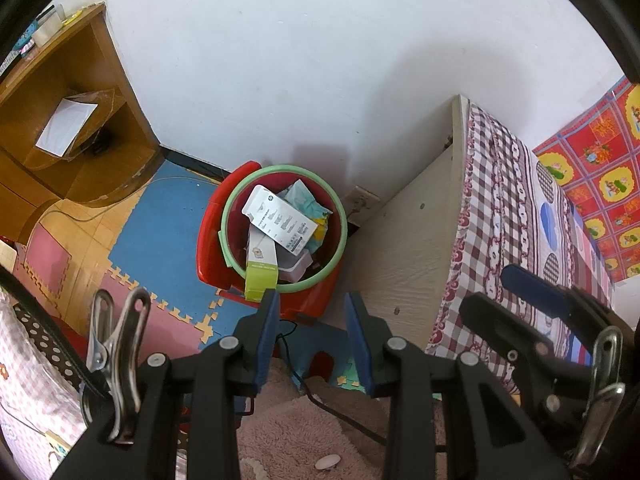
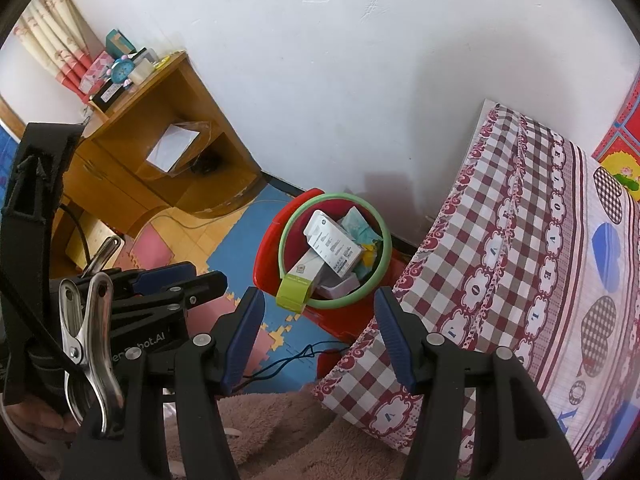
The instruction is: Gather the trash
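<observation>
Trash bin [image 1: 282,228] sat full, ahead of and below both grippers.
Left gripper [image 1: 312,320] nearer, jaws apart, empty; right gripper [image 2: 316,320] wider, empty; green box [image 1: 260,276] poked over near rim.

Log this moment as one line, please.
left tool: open, empty | right tool: open, empty | trash bin: full, green-white box overhanging rim

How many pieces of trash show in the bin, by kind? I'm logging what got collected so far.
Cardboard boxes: 3 (white printed box, green-ended box, pale box)
Soft wrappers or packets: about 2 (teal packet, yellow scrap)
Total: about 5 visible in the red bin; anything beneath is hidden.
</observation>
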Tool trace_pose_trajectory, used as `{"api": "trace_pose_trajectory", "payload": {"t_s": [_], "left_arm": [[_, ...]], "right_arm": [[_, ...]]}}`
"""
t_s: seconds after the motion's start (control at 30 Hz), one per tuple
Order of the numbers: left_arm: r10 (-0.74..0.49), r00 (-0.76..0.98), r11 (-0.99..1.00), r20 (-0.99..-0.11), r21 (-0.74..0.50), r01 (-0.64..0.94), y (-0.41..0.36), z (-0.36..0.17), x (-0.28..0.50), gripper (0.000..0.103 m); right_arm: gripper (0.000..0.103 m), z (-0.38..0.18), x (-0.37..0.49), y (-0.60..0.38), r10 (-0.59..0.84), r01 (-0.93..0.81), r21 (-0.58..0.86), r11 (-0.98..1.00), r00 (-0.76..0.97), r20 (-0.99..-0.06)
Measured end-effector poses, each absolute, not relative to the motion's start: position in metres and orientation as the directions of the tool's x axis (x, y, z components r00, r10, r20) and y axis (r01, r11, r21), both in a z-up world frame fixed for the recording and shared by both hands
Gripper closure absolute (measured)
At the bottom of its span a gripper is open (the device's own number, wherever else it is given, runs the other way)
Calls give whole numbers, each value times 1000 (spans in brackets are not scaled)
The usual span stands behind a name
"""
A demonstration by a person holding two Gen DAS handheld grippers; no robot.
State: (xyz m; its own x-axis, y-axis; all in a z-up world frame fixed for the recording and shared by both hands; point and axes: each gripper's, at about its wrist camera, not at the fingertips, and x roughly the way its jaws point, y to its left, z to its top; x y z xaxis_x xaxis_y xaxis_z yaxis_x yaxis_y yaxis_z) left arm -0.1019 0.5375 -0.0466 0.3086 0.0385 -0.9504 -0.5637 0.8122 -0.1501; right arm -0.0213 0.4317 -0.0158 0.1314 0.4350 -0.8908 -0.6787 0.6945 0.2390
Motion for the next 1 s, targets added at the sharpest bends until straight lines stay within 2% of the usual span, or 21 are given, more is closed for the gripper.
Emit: {"api": "trace_pose_trajectory", "payload": {"t_s": [1.0], "left_arm": [[4, 276, 849, -961, -143, -509, 561, -61, -87, 68]], "right_arm": [[45, -24, -17, 444, 390, -630, 226, 743, 134, -911]]}}
